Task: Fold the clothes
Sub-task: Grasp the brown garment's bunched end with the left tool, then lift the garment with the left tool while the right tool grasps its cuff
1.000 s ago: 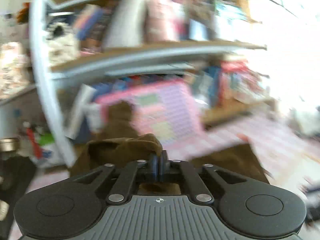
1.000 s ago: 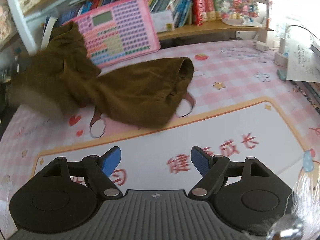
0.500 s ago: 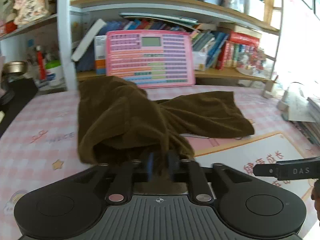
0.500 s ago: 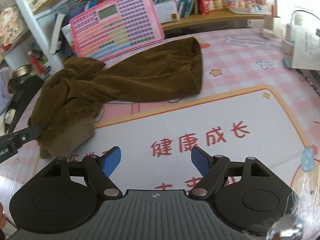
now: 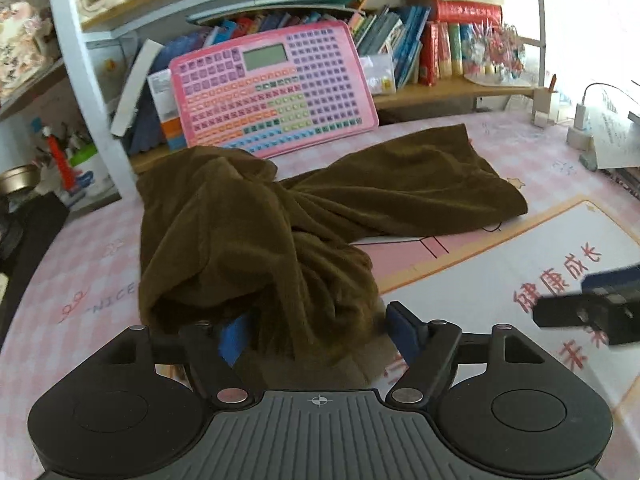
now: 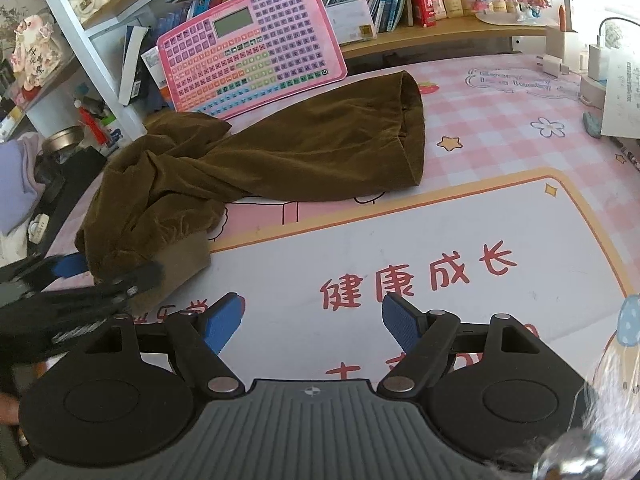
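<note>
Right wrist view alone shows the brown velvety trousers' (image 6: 256, 164) open cuff; right gripper (image 6: 312, 322) jaws spread, empty. Left gripper (image 5: 316, 330) jaws spread around the crumpled waistband.

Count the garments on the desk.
1. A single brown garment lies on the pink desk mat in front of the pink keyboard toy, bunched at its left end by the open left gripper. Anything under it is hidden.

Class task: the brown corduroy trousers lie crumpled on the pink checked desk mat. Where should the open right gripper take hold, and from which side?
Grip the brown corduroy trousers at the hem of the outstretched leg, approaching from the right gripper's right. That leg lies flat and its open cuff offers a free edge; the waist end is bunched by the left gripper.
</note>
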`<state>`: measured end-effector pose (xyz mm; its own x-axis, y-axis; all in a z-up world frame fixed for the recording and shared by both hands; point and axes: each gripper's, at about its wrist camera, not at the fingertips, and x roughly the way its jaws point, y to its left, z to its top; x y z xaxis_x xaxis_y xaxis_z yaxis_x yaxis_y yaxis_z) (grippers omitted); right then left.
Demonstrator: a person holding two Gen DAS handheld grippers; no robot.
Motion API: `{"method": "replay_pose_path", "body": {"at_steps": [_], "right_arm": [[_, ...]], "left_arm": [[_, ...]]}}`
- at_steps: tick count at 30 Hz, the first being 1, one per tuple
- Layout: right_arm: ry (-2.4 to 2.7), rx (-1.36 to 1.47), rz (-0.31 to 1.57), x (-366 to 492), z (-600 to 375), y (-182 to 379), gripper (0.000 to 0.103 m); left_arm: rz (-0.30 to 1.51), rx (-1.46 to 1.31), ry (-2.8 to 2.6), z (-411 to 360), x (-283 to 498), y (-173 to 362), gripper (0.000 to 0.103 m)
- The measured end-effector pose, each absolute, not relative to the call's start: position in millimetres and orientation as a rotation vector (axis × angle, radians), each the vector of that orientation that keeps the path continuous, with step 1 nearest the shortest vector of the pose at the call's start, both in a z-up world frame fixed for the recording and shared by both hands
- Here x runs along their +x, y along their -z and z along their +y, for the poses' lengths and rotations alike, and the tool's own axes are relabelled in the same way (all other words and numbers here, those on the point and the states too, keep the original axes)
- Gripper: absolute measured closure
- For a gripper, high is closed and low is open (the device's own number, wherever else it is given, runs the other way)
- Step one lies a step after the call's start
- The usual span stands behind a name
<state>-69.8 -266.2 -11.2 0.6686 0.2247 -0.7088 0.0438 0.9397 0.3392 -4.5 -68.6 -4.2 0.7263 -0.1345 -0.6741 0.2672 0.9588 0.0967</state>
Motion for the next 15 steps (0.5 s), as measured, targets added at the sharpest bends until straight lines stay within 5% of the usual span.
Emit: {"method": "replay_pose_path", "body": {"at_steps": [1,4,12,15], "right_arm": [[-0.112,0.358,0.834,-70,-267,11,0.026],[-0.163,0.454,0.827,-71,-270,8,0.026],[-0.366,1.069,0.859,-51,-281,29,0.022],[-0.364,1.181,0.898,-46,-276,40,0.023]], "left_arm": [[0.743,0.139,0.227,-64,1,2,0.084],[0.769,-0.05,0.261,-45,12,-11,0.09],[0.833,-0.379,0.435,-7,-3,-24,0.083],[0.87,-0.289,0.384,-5,-11,-16,0.062]]}}
